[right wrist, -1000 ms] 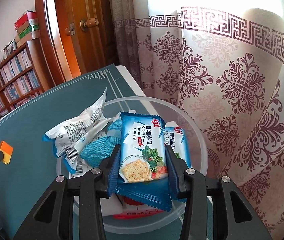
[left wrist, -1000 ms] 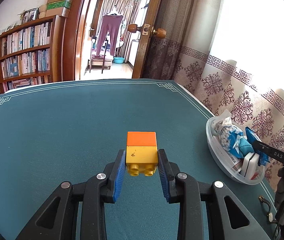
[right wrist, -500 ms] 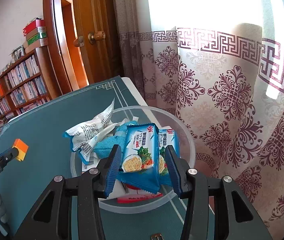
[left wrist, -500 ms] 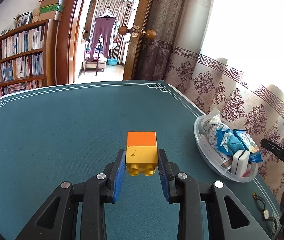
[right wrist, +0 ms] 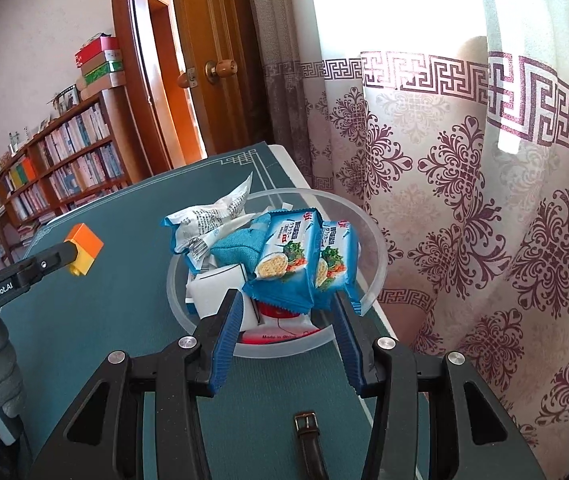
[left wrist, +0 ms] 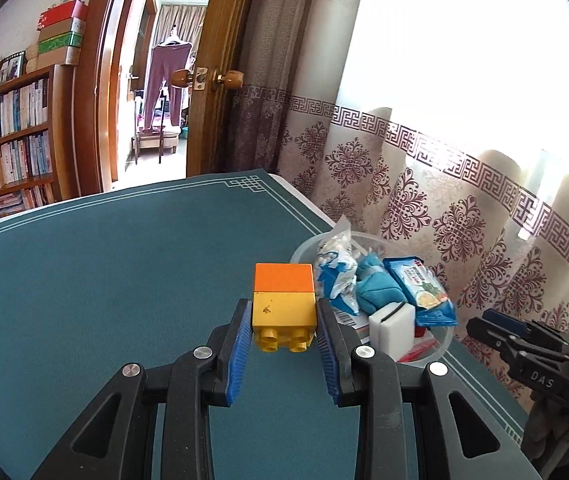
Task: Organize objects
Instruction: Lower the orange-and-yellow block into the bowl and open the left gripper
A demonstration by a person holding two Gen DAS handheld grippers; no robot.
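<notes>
Up close, the left gripper [left wrist: 284, 334] jaws clamp a yellow-and-orange block [left wrist: 284, 303] above the teal surface [left wrist: 104, 280]. Right gripper [right wrist: 288, 334] jaws stand wide, empty, before the clear bowl [right wrist: 376, 276] holding cracker packets [right wrist: 290, 256].

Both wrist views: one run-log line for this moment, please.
left claw: shut on yellow-and-orange toy brick, above table | right claw: open, empty, at clear plastic bowl | blue cracker packets: in bowl

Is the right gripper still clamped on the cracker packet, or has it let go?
Let go. The right gripper is open, its fingers clear of the cracker packet, which now lies in the clear bowl among other items.
</notes>
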